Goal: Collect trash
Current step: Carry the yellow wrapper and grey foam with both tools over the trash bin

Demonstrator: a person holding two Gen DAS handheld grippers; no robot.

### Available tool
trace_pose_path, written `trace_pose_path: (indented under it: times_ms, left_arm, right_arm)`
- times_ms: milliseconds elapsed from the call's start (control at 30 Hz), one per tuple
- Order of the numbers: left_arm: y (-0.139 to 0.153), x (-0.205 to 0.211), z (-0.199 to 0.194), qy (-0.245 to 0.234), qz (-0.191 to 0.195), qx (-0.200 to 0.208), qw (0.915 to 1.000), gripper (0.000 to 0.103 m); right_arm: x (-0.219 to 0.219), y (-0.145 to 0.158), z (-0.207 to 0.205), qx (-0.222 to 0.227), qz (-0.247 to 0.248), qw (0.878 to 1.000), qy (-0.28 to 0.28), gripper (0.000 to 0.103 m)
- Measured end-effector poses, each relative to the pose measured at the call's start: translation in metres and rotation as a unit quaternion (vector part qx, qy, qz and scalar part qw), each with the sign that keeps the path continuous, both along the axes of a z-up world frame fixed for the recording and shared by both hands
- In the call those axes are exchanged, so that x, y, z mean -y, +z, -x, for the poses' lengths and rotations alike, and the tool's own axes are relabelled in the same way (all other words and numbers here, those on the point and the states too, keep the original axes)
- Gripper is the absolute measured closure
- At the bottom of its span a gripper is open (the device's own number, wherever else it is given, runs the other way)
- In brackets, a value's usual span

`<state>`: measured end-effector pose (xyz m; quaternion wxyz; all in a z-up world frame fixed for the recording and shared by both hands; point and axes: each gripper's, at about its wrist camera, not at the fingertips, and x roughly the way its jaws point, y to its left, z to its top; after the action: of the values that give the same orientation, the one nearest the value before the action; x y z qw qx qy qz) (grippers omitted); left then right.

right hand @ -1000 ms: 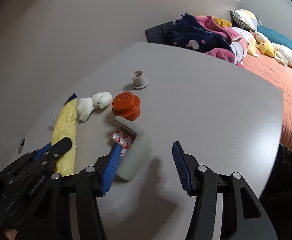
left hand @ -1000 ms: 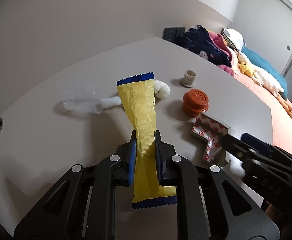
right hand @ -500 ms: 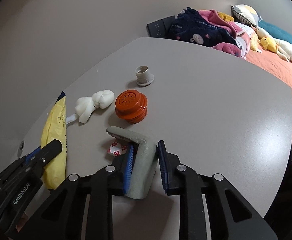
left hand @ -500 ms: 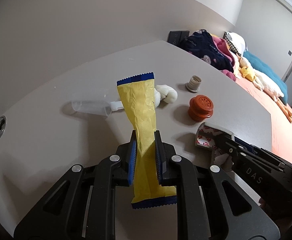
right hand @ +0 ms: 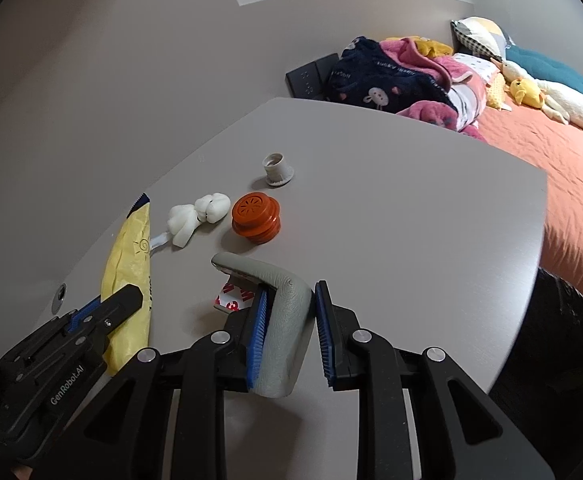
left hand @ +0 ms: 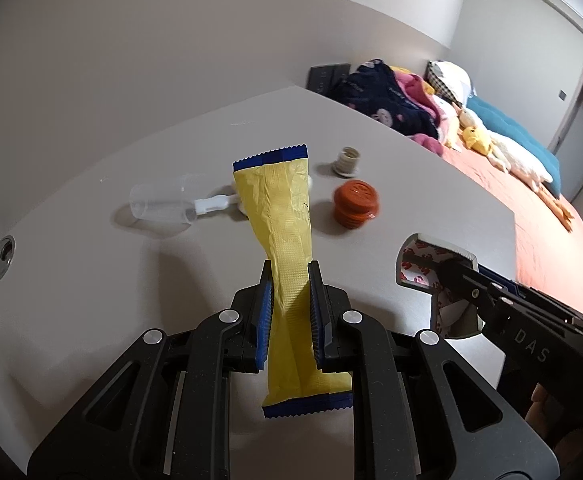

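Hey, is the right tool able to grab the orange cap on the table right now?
Probably not yet. The right tool is already shut on the grey corner guard, so its jaws are full. The path to the orange cap looks clear.

The wrapper point(left hand: 291, 248) stands between the left gripper's point(left hand: 289, 312) jaws; beyond its tip lie a cup point(left hand: 163, 204), a cap point(left hand: 356, 204) and a ring point(left hand: 346, 162) on the table point(left hand: 91, 300); the right gripper point(left hand: 443, 300) holds a corner guard point(left hand: 431, 264) to its right.

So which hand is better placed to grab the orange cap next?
Neither is free: the left gripper is shut on the yellow wrapper, the right gripper on the grey corner guard. After dropping its load, probably the right: the orange cap lies just beyond its fingertips.
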<state>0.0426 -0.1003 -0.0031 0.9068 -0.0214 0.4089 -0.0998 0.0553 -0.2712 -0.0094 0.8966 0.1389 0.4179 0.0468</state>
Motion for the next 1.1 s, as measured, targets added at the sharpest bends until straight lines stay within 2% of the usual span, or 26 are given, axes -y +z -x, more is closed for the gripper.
trace_pose_path:
  times_ms: [567,1100]
  left_arm:
    - [0.013,0.041,0.051,-0.053,0.001,0.01,0.9985,0.087]
    - [0.022,0.081,0.084,-0.095,-0.001,0.019,0.9953,0.087]
  right_arm:
    - [0.031,0.025,0.067,0.018,0.008,1.0,-0.024,0.078]
    - [0.067,0.029,0.117,0.026,0.008,0.998,-0.055,0.078]
